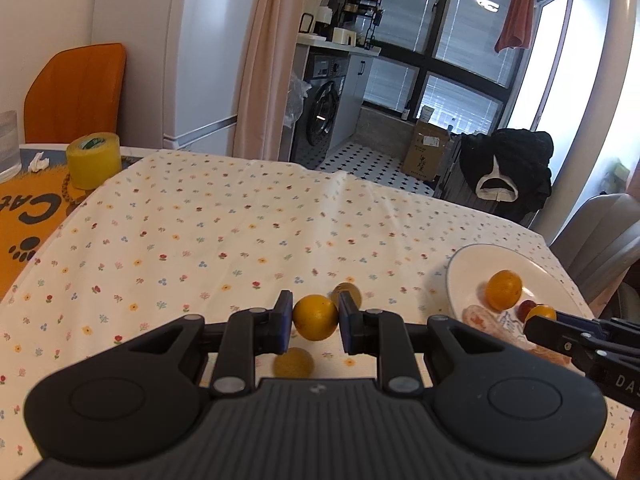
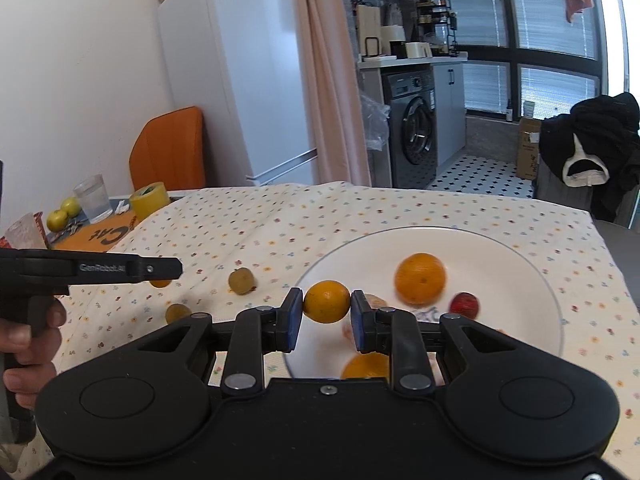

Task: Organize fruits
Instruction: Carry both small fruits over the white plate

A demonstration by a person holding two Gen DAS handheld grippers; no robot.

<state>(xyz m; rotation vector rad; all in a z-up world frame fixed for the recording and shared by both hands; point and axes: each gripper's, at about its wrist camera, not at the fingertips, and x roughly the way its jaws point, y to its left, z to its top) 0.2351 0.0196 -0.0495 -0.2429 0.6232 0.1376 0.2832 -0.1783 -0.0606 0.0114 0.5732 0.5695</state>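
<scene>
My left gripper [image 1: 315, 317] is shut on a small orange [image 1: 315, 317], held a little above the flowered tablecloth [image 1: 224, 232]. Two yellow-green fruits lie on the cloth, one just beyond the fingers [image 1: 347, 292] and one beneath them [image 1: 293, 362]. My right gripper [image 2: 327, 301] is shut on another small orange [image 2: 327, 301] over the near-left part of the white plate [image 2: 400, 233]. In the plate lie a bigger orange [image 2: 420, 278], a red fruit [image 2: 464, 306] and a further orange [image 2: 366, 366], partly hidden by the gripper. The left wrist view shows the plate [image 1: 468, 264] at the right.
A yellow tape roll [image 1: 94, 156], a glass [image 2: 93, 198] and two yellow-green apples [image 2: 64, 214] stand at the table's far left on an orange mat. An orange chair back [image 2: 172, 152] is behind them. A person's hand [image 2: 24, 320] holds the left gripper [image 2: 164, 274].
</scene>
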